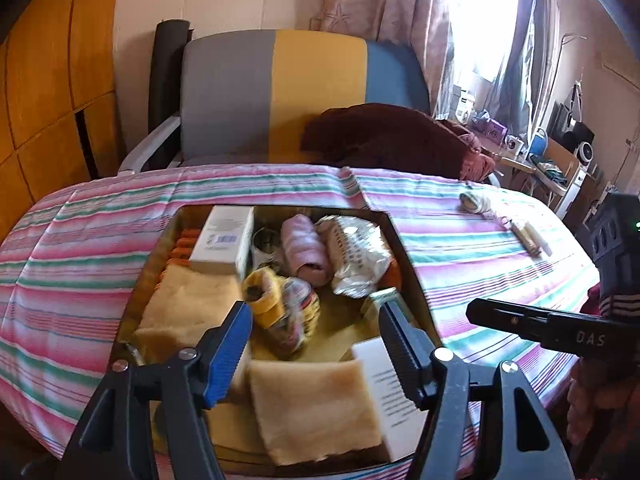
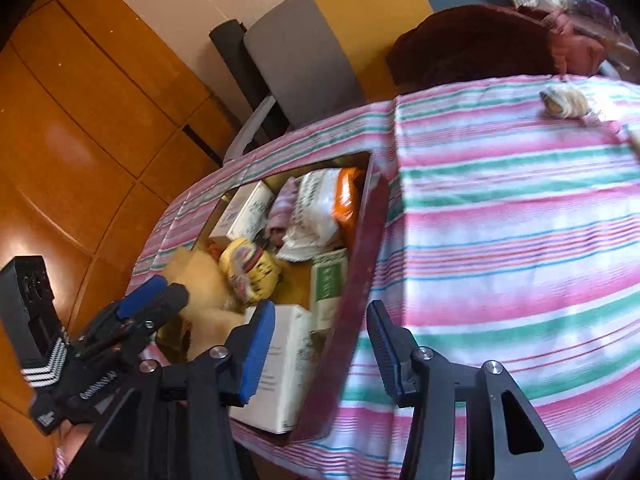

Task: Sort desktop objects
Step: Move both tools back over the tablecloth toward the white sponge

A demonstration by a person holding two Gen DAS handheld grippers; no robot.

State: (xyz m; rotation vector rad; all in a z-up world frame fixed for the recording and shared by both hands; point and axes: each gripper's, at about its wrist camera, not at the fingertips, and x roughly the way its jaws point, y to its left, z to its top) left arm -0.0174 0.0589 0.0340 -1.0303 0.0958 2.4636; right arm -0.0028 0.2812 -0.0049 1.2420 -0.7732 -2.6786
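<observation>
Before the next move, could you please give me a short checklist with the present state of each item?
1. Left gripper empty, jaws apart: ok.
2. Right gripper empty, jaws apart: ok.
3. Right gripper clear of the box: not ok, it straddles the wall.
4. Sorting finished: not ok, a bundle and sticks lie on the cloth.
5. Room left in the box: cannot tell.

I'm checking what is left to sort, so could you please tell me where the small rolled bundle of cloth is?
The rolled bundle lies outside the box, alone on the striped tablecloth near the table's far edge, upper right in both views, with two small stick-like items nearby.
</observation>
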